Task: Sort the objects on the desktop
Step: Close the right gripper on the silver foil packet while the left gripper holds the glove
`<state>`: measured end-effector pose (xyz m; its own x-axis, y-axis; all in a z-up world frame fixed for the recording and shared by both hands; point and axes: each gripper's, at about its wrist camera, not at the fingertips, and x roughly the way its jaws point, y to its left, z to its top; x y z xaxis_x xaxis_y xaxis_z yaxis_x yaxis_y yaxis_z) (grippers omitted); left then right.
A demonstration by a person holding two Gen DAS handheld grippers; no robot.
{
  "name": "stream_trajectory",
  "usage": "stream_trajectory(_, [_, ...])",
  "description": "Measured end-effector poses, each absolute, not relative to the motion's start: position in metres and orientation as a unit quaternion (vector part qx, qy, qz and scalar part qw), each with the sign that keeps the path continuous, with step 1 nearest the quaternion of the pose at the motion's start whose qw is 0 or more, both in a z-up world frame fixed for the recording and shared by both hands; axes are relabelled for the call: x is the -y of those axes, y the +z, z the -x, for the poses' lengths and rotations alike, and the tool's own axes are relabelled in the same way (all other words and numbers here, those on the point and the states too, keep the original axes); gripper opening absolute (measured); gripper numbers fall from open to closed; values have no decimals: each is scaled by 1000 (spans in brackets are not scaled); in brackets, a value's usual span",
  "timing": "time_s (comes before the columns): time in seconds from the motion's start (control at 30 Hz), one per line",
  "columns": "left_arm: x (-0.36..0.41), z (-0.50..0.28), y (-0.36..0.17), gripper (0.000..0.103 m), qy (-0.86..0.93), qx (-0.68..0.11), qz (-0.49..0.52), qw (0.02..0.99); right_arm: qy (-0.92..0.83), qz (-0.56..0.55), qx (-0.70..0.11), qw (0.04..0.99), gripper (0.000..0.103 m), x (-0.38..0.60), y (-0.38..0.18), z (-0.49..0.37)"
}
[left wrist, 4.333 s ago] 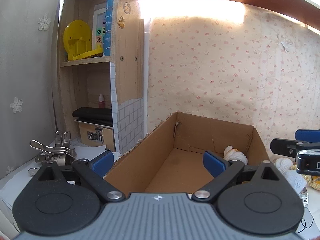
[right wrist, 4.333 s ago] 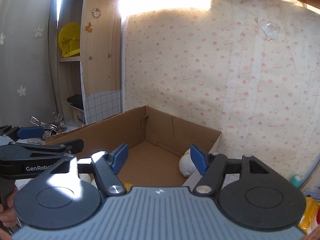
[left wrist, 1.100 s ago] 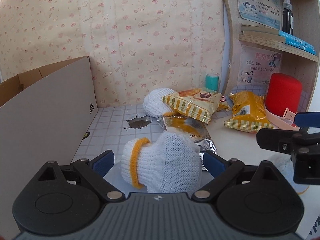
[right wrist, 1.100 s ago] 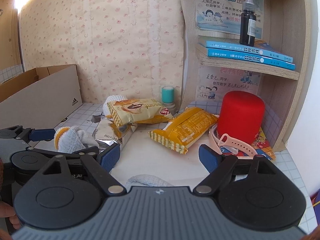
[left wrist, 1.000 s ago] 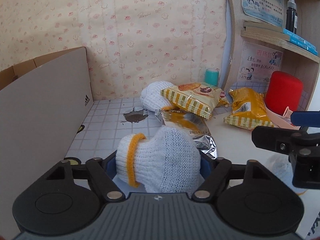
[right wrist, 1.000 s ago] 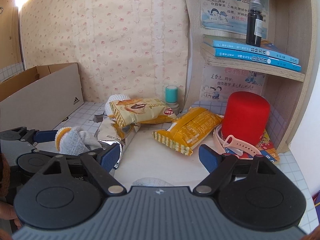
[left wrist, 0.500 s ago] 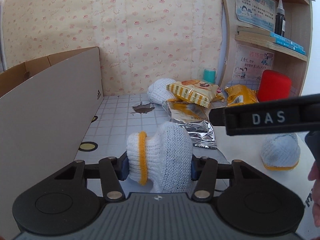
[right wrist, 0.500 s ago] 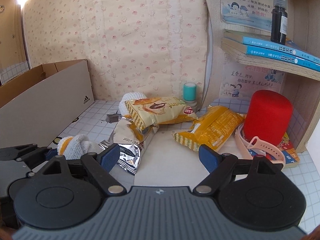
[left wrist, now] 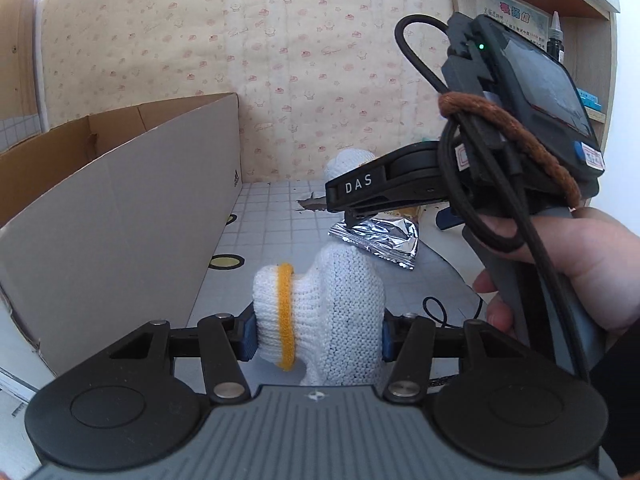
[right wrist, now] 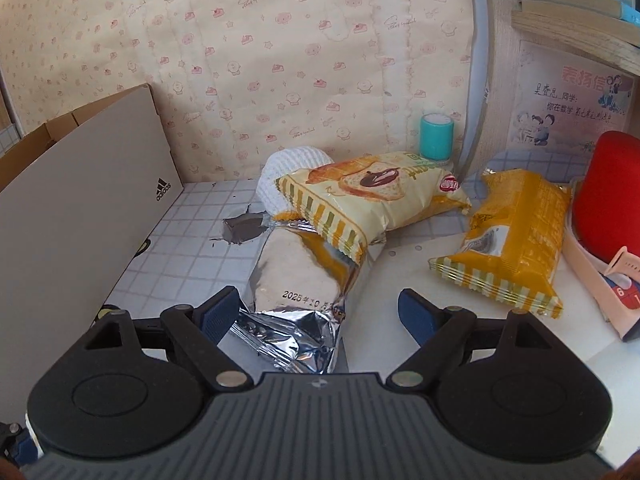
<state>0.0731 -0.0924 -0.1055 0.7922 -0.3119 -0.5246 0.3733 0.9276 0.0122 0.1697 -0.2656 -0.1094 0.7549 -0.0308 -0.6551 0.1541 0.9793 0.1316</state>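
White knitted glove with a yellow cuff band (left wrist: pixel 320 316) is now clenched in my left gripper (left wrist: pixel 316 338), lifted beside the cardboard box (left wrist: pixel 120 208). My right gripper (right wrist: pixel 320 314) has moved over the silver foil packet (right wrist: pixel 296 292), jaws opening around it, untouched.

A white knit glove (left wrist: pixel 336 312) with a yellow cuff band is bunched up, cuff to the left. A silver snack bag (right wrist: pixel 296 280) lies flat on the table (right wrist: pixel 192 240), partly under a striped one (right wrist: pixel 368 196).

Child's home desk — cartoon wallpaper (right wrist: pixel 280 40), bookshelf (right wrist: pixel 576 28), snack packets (right wrist: pixel 372 196).
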Motion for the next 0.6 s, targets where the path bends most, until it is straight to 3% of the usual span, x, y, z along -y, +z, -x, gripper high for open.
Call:
stream_trajectory(0.2, [88,-74,-106,56,-180,-271,-46,944,-47,-96,-355,929,86,259,-111,-186])
stream_trajectory(0.43, [88,-73,-106,56,-178,-270,-44,945,-68,-140,-353,923,93,261,-109,-195])
stream_trajectory(0.6, [88,-72,-106,56,-176,-271,-41,946,-72,-107,-366,922,91,257,-113,-202])
